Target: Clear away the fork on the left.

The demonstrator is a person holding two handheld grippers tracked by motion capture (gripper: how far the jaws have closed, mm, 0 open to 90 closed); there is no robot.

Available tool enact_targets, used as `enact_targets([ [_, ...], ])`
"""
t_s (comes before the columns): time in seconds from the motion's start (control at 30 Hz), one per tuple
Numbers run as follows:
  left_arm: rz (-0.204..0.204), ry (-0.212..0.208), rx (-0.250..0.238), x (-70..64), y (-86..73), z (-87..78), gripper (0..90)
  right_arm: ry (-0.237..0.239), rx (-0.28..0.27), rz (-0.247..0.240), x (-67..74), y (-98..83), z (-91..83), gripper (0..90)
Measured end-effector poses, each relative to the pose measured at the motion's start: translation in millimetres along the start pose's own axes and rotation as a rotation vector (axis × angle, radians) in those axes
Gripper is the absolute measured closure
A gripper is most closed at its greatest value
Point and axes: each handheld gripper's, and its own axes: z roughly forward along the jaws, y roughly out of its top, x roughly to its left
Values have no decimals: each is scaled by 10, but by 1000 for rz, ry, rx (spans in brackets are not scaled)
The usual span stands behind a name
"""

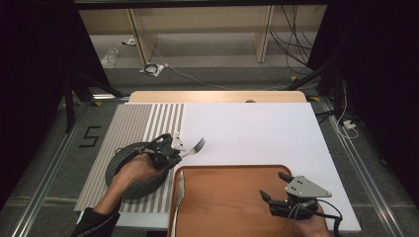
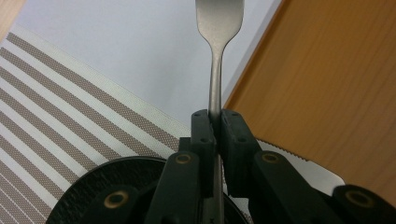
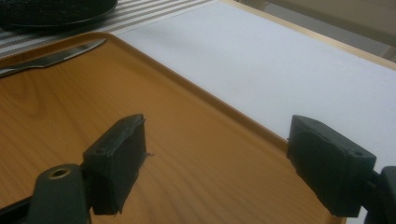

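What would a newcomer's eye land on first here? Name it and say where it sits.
First comes the fork, clamped by its handle in the left gripper and held out over the white table, beside the striped placemat. Next is the wooden tray at the near edge, with a knife lying along its left side. The right gripper hangs over the tray with its jaws wide apart and nothing between them.

My left black two-jaw gripper [image 1: 179,149] clamped tight, forearm angled inward, my right black two-jaw gripper [image 1: 274,186] spread wide, hovering low
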Motion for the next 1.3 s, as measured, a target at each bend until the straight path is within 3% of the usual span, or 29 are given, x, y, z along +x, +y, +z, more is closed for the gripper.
enact_targets([
  [0.33, 24, -28, 7, -202, -13, -74, 840, -2, -2, 3, -3, 2, -1, 208],
  [0.8, 80, -111, 37, -612, -38, 16, 840, -4, 0, 3, -8, 3, -6, 208],
  [1.3, 97, -174, 73, -920, -63, 87, 840, -9, 3, 4, -9, 2, -11, 209],
])
